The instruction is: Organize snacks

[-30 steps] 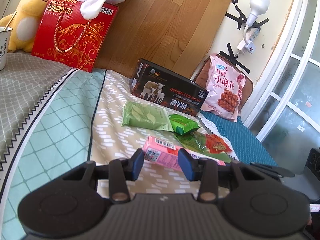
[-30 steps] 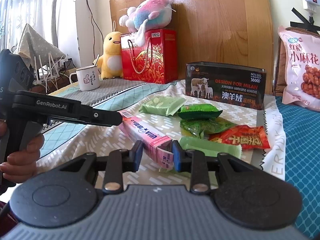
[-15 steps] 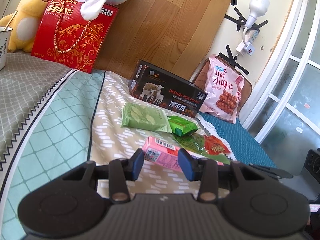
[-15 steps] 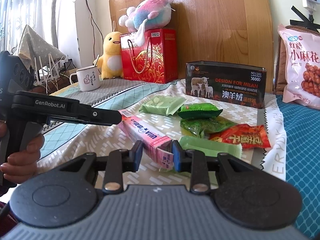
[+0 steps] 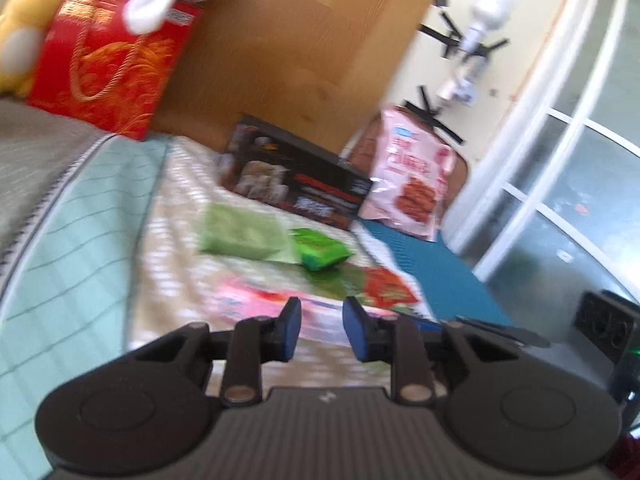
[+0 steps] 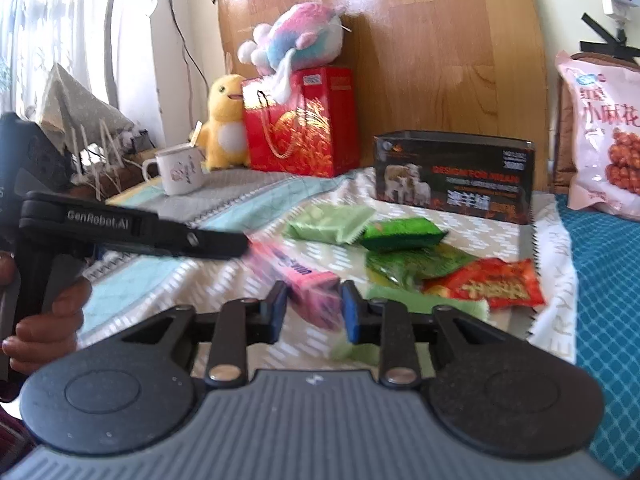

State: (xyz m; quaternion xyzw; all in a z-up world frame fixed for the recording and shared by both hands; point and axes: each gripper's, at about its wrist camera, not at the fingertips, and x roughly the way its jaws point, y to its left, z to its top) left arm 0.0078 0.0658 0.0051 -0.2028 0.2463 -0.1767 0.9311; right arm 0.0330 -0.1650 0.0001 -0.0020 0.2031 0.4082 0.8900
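Pink box (image 6: 306, 280): lies on the bed (image 6: 496, 240), toward its near edge, just left of the green and red snack packets (image 6: 402, 233).
Right claw (image 6: 313, 306): jaws just closed further; clenched on the box's near end.
Left claw (image 5: 322, 320): jaws just closed further, now at their narrowest; grasping the box's far end.
Image quality: blurred; whether the box is lifted cannot be told.

Beside the black box (image 6: 454, 178) with pale sheep printed on it: pale green packet (image 6: 330, 224), bright green packet (image 6: 402, 233), red-and-yellow packet (image 6: 486, 283), pink carton (image 6: 298, 276).
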